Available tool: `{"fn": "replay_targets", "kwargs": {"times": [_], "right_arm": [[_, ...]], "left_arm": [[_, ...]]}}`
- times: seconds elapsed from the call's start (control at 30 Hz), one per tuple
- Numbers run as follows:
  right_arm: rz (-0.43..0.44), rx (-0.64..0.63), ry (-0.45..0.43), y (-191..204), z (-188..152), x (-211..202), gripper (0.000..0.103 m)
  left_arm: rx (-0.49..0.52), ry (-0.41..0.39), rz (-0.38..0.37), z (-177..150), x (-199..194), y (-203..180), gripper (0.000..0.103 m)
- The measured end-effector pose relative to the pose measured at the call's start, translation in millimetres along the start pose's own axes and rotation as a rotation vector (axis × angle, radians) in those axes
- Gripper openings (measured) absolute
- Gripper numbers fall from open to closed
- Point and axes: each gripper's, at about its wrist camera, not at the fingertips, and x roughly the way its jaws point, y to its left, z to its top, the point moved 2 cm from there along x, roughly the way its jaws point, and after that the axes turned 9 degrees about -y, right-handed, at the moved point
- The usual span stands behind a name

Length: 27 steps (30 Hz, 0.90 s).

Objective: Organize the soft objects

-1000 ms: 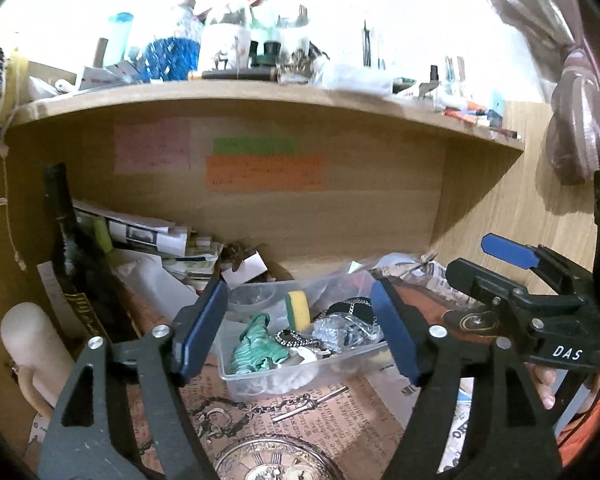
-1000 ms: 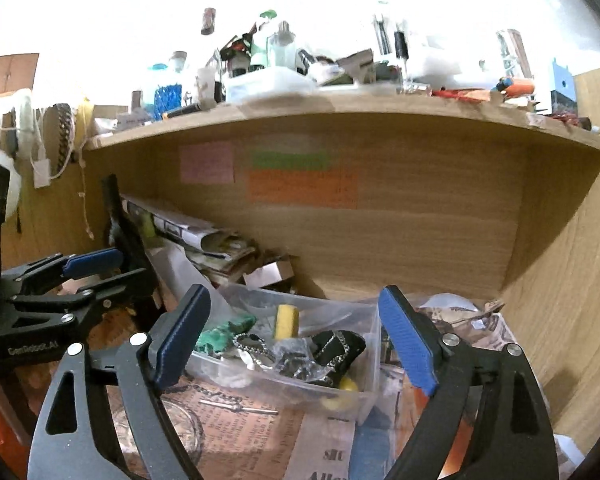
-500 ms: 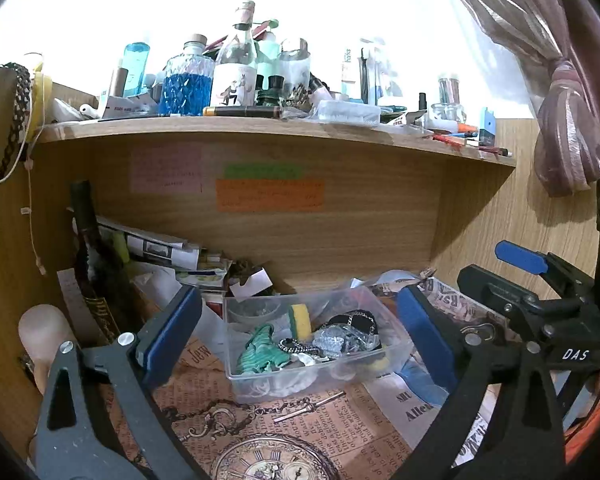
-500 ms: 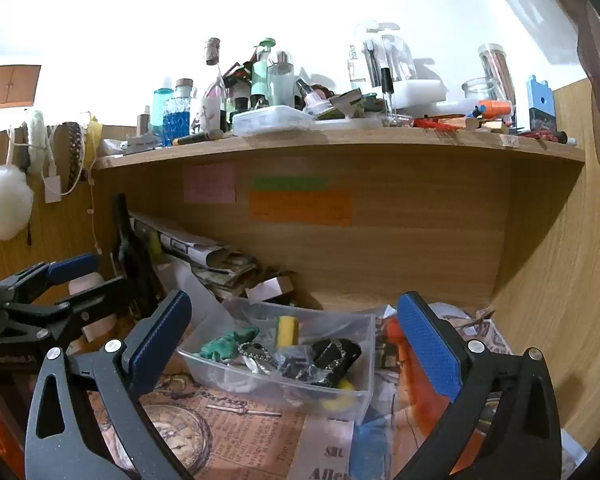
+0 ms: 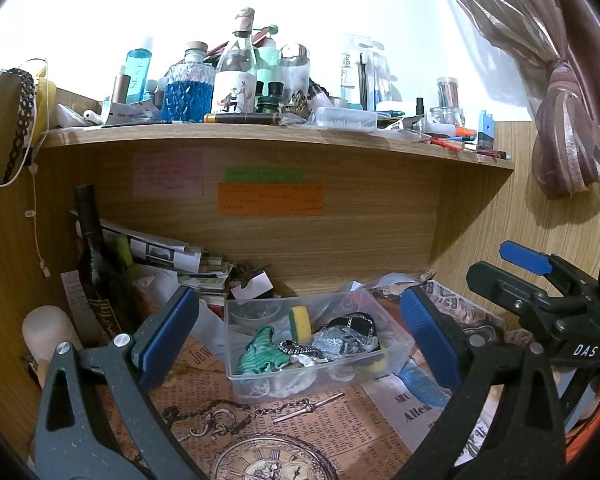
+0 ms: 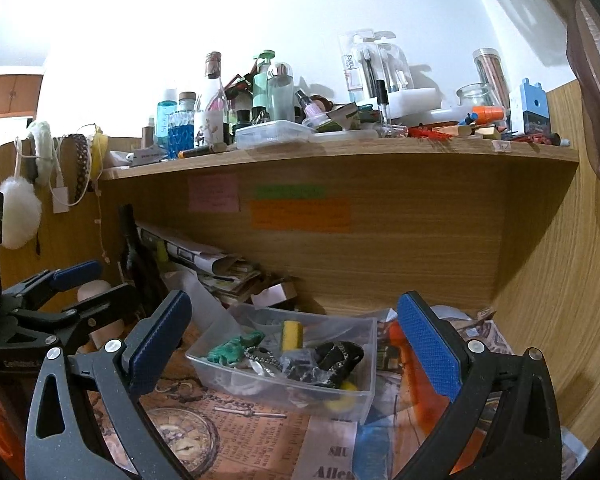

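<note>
While both tongs hung above printed paper point(image 5: 228, 432), left gripper point(image 5: 300, 340) gaped wide, nothing held; right gripper point(image 6: 296, 344) likewise spread wide, empty. Clear plastic bin point(image 5: 396, 354) sat between pads, ahead of both, untouched. Inside bin: green soft toy point(image 5: 260, 354), yellow sponge point(image 5: 302, 322) upright, black pouch point(image 6: 340, 356), chain tangle. Dark bottle point(image 5: 96, 264) stood left. Cluttered shelf point(image 5: 280, 140) ran above.

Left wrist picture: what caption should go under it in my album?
Open left gripper facing a clear plastic box of soft bits under a cluttered wooden shelf.
</note>
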Motion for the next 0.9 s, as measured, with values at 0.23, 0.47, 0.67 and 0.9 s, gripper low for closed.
{"fn": "replay_targets", "kwargs": {"times": [0.23, 0.47, 0.67, 0.9], "right_arm": [[-0.001, -0.003, -0.002, 1.0, 0.2, -0.8, 0.103], [-0.001, -0.003, -0.001, 1.7, 0.0, -1.0, 0.103], [0.003, -0.004, -0.001, 1.9, 0.4, -3.5, 0.103], [0.002, -0.004, -0.002, 2.7, 0.3, -3.3, 0.103]], "left_arm": [[0.006, -0.006, 0.002, 1.0, -1.6, -3.7, 0.102], [0.013, -0.008, -0.006, 1.3, -4.1, -8.7, 0.102], [0.011, -0.007, -0.004, 1.3, -4.4, -10.5, 0.102], [0.012, -0.008, -0.004, 1.0, -4.1, -10.5, 0.102]]}}
